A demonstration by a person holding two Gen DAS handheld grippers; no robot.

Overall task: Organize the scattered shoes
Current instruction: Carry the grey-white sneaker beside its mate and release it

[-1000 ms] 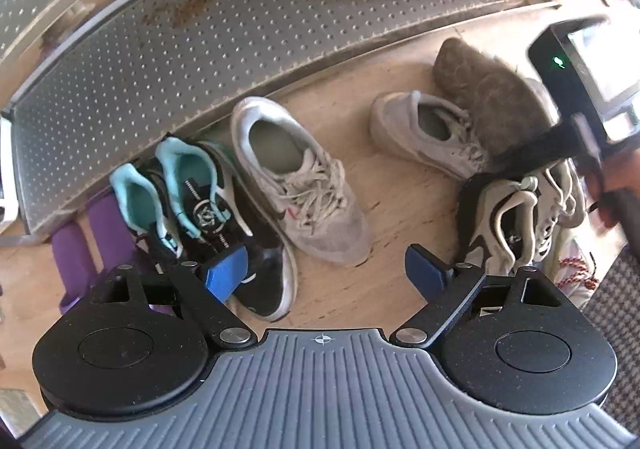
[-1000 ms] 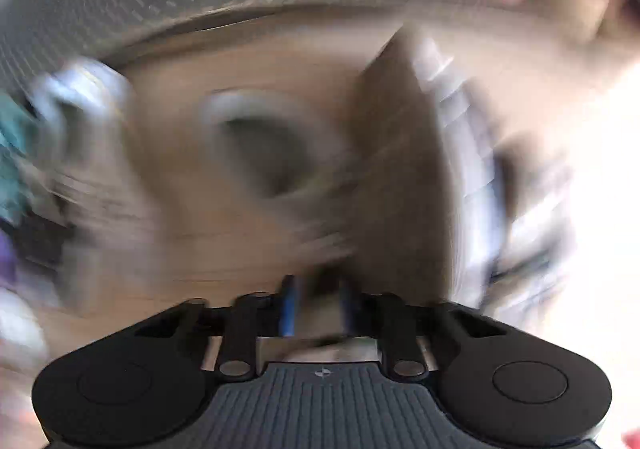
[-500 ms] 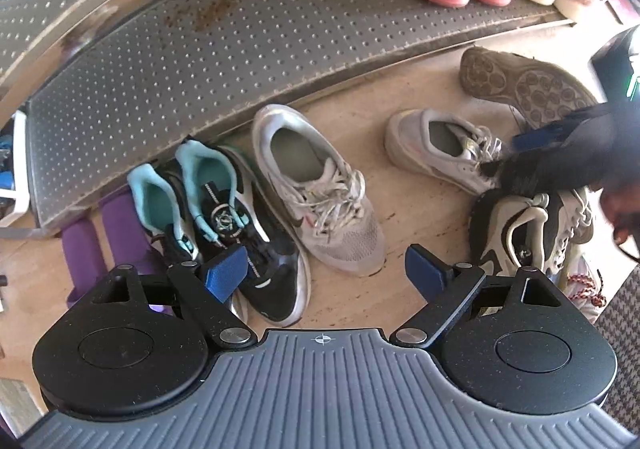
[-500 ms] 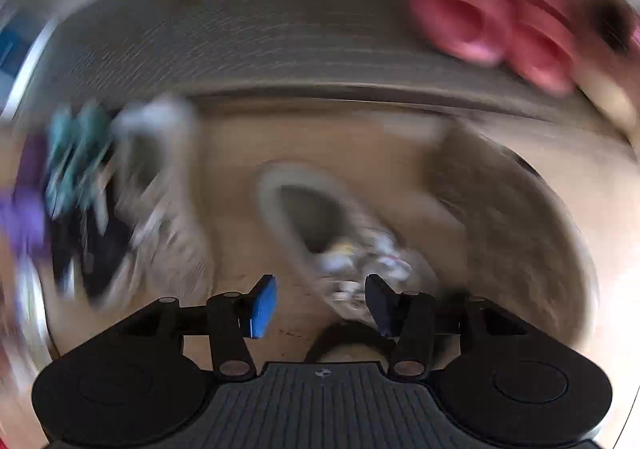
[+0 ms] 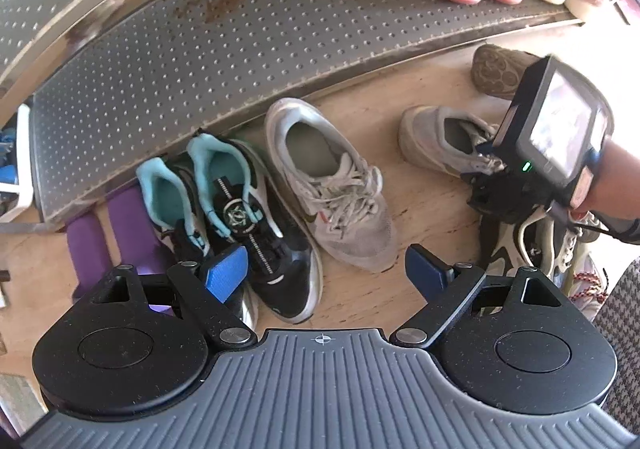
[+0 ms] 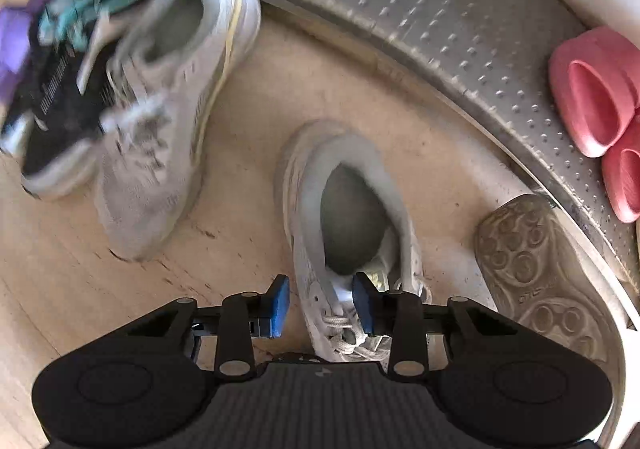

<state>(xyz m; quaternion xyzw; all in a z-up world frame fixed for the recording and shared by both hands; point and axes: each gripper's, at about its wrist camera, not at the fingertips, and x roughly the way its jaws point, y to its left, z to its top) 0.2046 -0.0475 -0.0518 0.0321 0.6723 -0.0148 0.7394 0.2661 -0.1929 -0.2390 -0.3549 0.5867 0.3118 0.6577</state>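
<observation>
By the long grey dotted metal shelf (image 6: 460, 9), a loose grey lace-up sneaker (image 6: 344, 205) lies on the floor, the right gripper (image 6: 322, 303) is closing around its side wall to grab it and should next squeeze tight, while the left gripper (image 5: 324, 273) waits wide apart, holding nothing.

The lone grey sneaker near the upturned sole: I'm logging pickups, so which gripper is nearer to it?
Right. The right gripper straddles the grey sneaker's side wall, jaws closing; the left gripper hovers open above its mate.

Floor (image 5: 432, 217): pale, speckled, scuffed, brightly lit. Perforated grey metal shelf (image 5: 240, 57) runs along its far edge, showing rust-coloured stains. Houndstooth fabric (image 5: 624, 313) at right edge.
</observation>
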